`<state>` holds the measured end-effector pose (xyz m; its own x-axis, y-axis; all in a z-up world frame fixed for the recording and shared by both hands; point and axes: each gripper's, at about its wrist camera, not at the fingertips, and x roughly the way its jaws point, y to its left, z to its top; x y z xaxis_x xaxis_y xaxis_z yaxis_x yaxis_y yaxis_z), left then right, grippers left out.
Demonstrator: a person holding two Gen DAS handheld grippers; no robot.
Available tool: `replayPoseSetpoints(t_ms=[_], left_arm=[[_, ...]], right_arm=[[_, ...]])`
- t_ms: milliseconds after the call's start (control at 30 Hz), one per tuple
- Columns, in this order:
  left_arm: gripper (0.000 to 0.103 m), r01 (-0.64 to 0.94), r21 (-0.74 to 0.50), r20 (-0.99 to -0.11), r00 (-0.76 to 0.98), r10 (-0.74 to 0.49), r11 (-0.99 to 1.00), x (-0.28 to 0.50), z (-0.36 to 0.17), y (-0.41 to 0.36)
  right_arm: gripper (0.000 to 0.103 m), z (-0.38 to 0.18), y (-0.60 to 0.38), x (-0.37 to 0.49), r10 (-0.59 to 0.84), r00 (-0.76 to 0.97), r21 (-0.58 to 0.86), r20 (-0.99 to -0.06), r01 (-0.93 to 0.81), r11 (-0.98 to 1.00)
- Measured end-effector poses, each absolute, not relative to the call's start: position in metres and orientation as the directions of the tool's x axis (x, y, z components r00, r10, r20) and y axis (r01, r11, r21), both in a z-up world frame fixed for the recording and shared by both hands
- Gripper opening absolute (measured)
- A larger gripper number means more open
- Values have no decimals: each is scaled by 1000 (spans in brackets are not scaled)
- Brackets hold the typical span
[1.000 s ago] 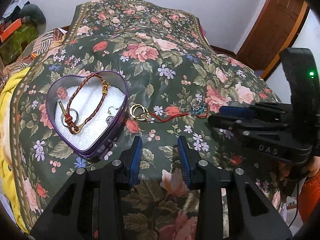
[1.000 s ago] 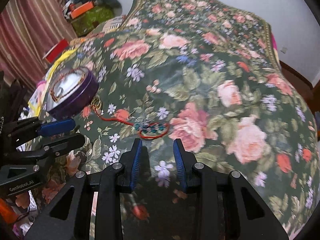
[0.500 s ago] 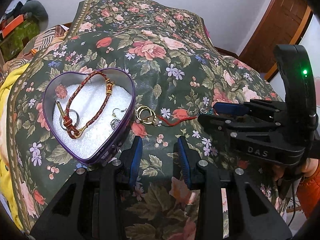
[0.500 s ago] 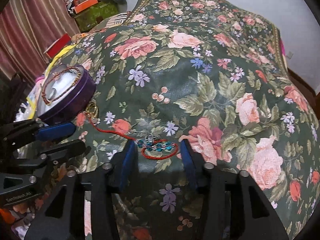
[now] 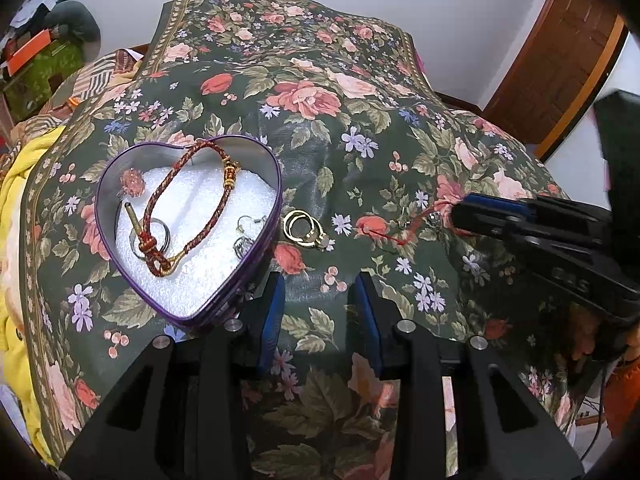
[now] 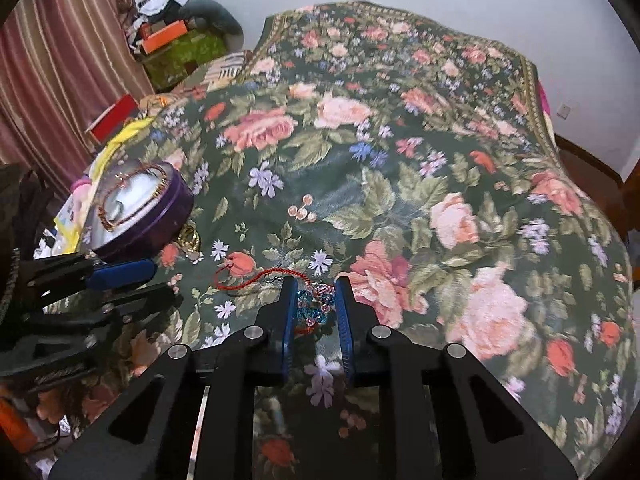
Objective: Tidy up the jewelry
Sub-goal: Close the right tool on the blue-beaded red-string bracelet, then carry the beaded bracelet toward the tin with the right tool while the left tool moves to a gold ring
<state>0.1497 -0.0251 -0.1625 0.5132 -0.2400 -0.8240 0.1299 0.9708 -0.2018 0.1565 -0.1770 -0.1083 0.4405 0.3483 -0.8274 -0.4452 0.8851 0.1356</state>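
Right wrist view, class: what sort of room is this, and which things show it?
Probably a bedroom: a dark green floral bedspread over a bed-like surface, striped pink curtains, and clutter piled by the white wall.

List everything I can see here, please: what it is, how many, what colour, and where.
Heart tin: one, purple, white lining, on the bedspread.
Braided bracelet: one, red and gold, inside the tin.
Gold rings: two linked, on the cloth beside the tin.
Red cord bracelet: one, blue beads, between the right tongs' fingers.
Bedspread: one, dark green with pink roses.
Curtain: pink striped, far left.
Door: brown, far right.
Left tongs: black, blue pads, open, near the tin.
Right tongs: black, blue pads, closing around the beads.
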Motion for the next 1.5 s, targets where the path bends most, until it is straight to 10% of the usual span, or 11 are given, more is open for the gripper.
replayPoseSetpoints(t_ms=[500, 733, 1500], left_arm=[[35, 129, -142, -825, 532, -189, 981, 173, -169, -37], [6, 127, -122, -828, 533, -172, 984, 176, -170, -37], [3, 191, -171, -751, 609, -253, 967, 134, -113, -41]], right_arm=[[17, -95, -205, 142, 370, 485, 156, -793, -425, 892], [17, -97, -213, 139, 382, 483, 183, -788, -408, 894], [17, -76, -207, 133, 433, 513, 225, -742, -418, 880]])
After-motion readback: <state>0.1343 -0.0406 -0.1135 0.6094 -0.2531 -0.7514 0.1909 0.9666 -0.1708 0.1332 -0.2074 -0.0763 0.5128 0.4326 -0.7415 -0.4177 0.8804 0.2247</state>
